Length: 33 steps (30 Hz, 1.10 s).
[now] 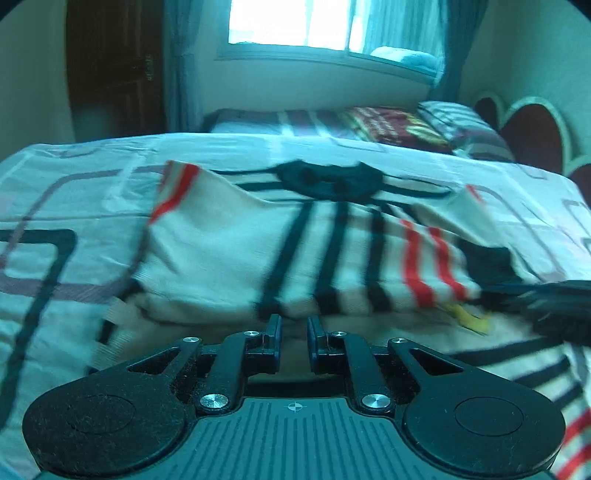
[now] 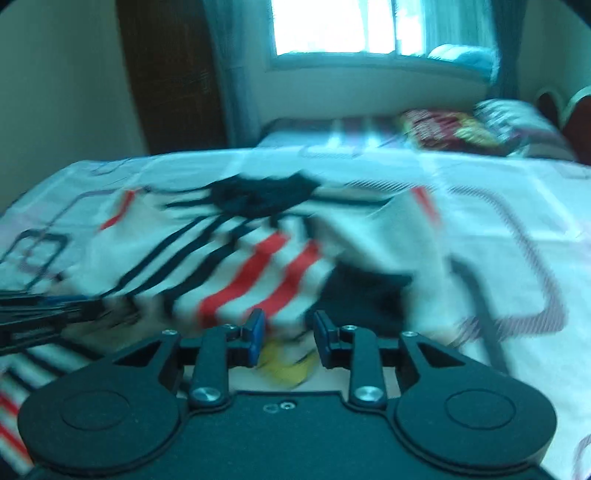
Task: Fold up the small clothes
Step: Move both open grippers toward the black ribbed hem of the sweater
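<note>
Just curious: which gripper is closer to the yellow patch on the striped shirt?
Right. The yellow patch shows between the fingers of the right gripper; the left gripper is well off to its left.

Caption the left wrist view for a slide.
Left gripper holds the hem of a striped shirt over the patterned bedsheet.

Bright curtained window, dark wooden door, patterned bed.

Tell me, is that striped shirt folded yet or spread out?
Partly folded: the shirt has its bottom part doubled up toward the black collar, while its sleeves lie loose.
</note>
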Available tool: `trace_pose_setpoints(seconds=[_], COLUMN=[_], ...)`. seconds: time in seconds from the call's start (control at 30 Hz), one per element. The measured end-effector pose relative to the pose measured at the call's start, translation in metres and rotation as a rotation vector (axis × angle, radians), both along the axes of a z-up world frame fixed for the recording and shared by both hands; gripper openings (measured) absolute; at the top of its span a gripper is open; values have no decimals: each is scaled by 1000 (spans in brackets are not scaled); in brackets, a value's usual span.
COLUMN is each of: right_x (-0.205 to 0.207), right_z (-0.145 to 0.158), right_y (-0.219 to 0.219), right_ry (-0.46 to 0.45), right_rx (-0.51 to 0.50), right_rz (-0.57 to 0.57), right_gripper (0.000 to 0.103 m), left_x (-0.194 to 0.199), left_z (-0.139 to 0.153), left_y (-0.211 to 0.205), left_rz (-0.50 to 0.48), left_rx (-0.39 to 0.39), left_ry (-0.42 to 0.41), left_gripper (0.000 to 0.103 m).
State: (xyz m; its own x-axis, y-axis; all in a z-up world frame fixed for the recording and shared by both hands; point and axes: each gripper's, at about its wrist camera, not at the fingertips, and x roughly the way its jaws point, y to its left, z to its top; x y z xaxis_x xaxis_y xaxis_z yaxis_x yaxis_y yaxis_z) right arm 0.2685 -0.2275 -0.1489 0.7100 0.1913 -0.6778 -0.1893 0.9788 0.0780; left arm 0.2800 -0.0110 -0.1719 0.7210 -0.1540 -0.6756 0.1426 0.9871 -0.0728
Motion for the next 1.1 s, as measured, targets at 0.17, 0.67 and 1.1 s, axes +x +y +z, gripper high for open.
trace_pose_setpoints(seconds=[0.17,0.67,1.1], right_x=[-18,-78,-114], right_z=[-15,-16,-28], right_y=[24,-65,-56], right_ry=[52,47,67], right_rx=[-14,-45,-182], right_rz=[105,-27,-175], right_gripper=[28,35,3], left_x=[-16,-94,-120], left_z=[-14,-19,-26], left_y=[-19,35,36], left_rz=[-37,96,-36], left_rx=[25,193,150], left_ry=[44,54,37], left_gripper=[13,13,16])
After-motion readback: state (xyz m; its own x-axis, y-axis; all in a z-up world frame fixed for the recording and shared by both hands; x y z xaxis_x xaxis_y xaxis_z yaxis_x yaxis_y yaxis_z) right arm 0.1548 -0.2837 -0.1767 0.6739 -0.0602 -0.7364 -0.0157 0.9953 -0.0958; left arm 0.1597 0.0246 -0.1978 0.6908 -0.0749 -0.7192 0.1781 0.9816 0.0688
